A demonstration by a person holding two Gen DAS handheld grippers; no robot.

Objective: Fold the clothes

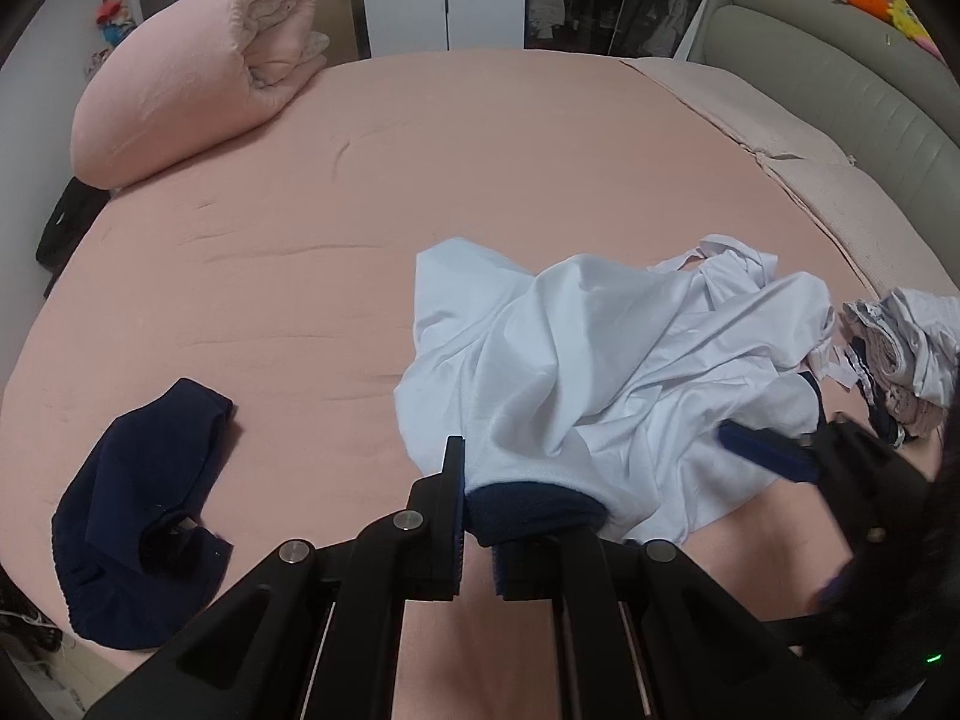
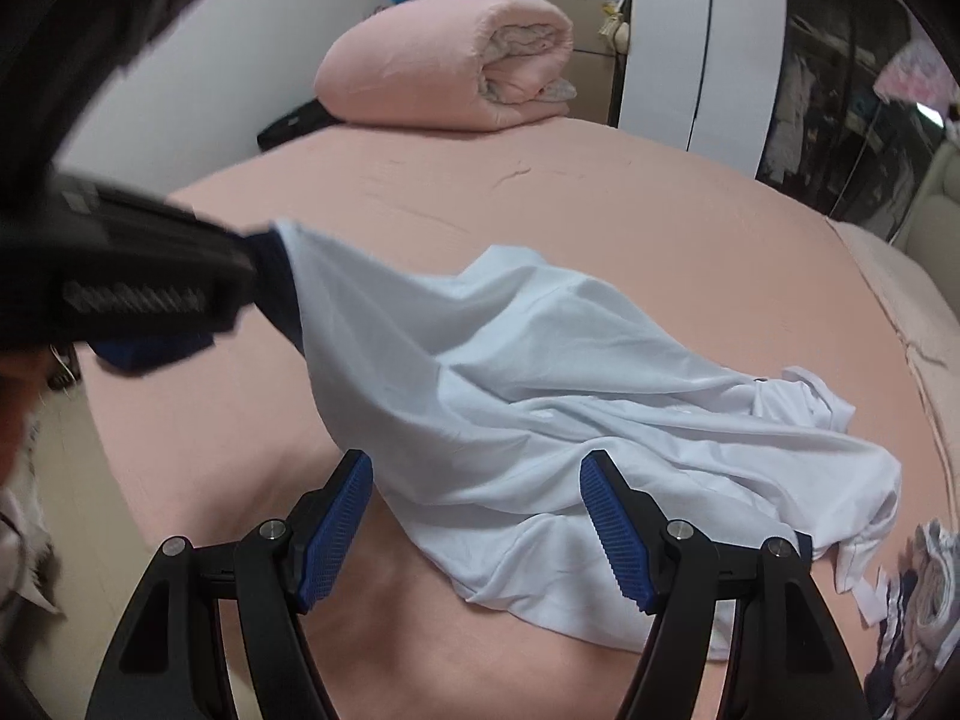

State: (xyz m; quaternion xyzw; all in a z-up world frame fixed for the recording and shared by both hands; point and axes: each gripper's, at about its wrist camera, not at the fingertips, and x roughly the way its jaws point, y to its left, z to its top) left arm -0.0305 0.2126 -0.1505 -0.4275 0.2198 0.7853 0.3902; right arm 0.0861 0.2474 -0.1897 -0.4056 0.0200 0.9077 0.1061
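White shirt: crumpled on the near right of the pink bed, its navy-trimmed edge lifted. Navy garment: near left. Small clothes pile: far right edge. Rolled pink quilt: far left corner; wardrobe behind. My left gripper: clamped on the shirt's navy trim. My right gripper: fingers apart, low over the shirt's near hem.

Soft, even indoor light — faint shadows under the crumpled white cotton shirt; fisheye-bent edges, blurred black gripper left of it.
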